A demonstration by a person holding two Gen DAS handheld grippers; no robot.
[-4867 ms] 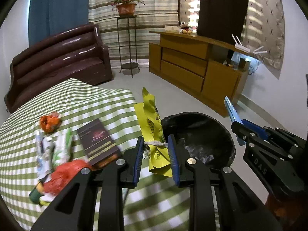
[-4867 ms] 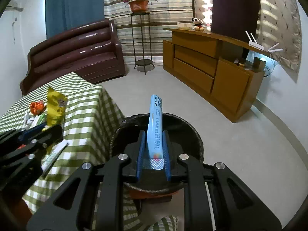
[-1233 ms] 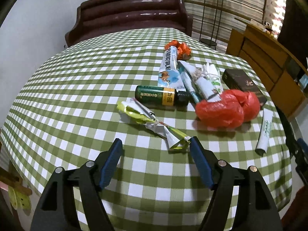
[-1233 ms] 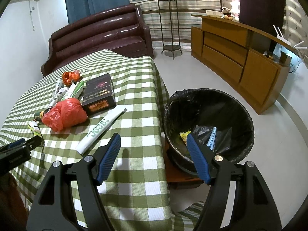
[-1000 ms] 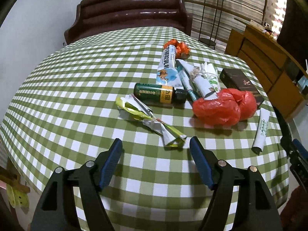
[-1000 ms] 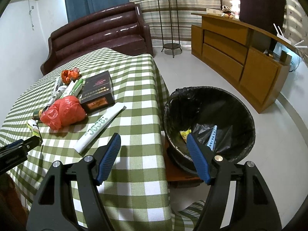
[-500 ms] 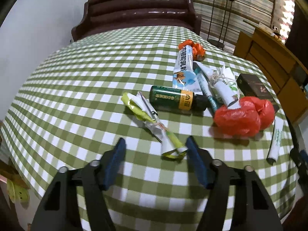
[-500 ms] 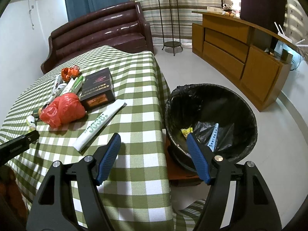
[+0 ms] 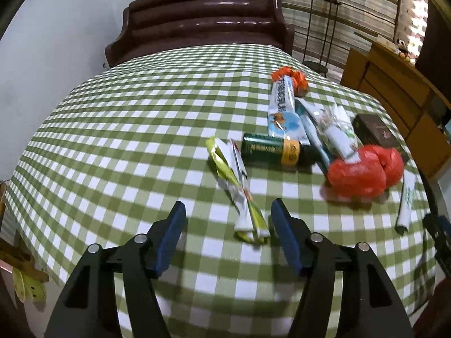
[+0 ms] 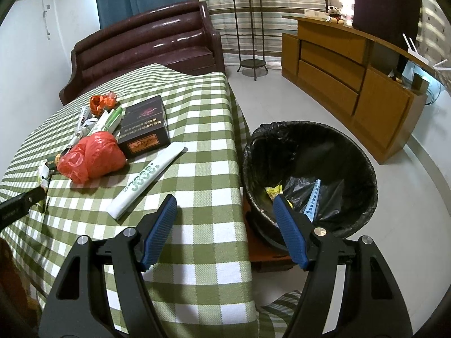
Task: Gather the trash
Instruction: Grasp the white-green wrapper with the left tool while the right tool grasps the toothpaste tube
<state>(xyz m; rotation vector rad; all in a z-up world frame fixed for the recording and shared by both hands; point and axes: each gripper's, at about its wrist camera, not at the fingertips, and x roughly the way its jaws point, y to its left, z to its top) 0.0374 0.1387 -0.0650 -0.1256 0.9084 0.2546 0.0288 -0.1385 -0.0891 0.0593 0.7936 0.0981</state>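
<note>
— So, biggest first: what fills the frames?

— The table [image 9: 118,129], draped in a woven green-and-white checked cloth, takes the whole middle of the left wrist view and the left half of the right wrist view. Behind it, at the top, a glossy brown leather sofa [image 10: 146,45].

— And the bin?

— Only the right wrist view has it: a round trash bin [image 10: 363,169] lined with crinkled black plastic, right of centre, just beside the table's edge, with a yellow scrap and a blue strip inside.

— The grippers?

— Both released. The left gripper [image 9: 227,215] has its ribbed blue pads spread at the bottom centre, and the twisted yellow-green wrapper [image 9: 239,194] lies on the cloth with its near end between them, closer to the right pad. The right gripper [image 10: 225,205] is spread too, holding nothing, one pad over the cloth, one over the bin's rim.

— Smaller litter?

— A shiny crumpled red plastic bag [image 10: 90,157], a flat dark box [image 10: 143,126], a long white paper sleeve [image 10: 148,177] lower centre. The left view alone shows clearly a dark green bottle [image 9: 269,149] lying on its side, right of the wrapper's far end.
</note>
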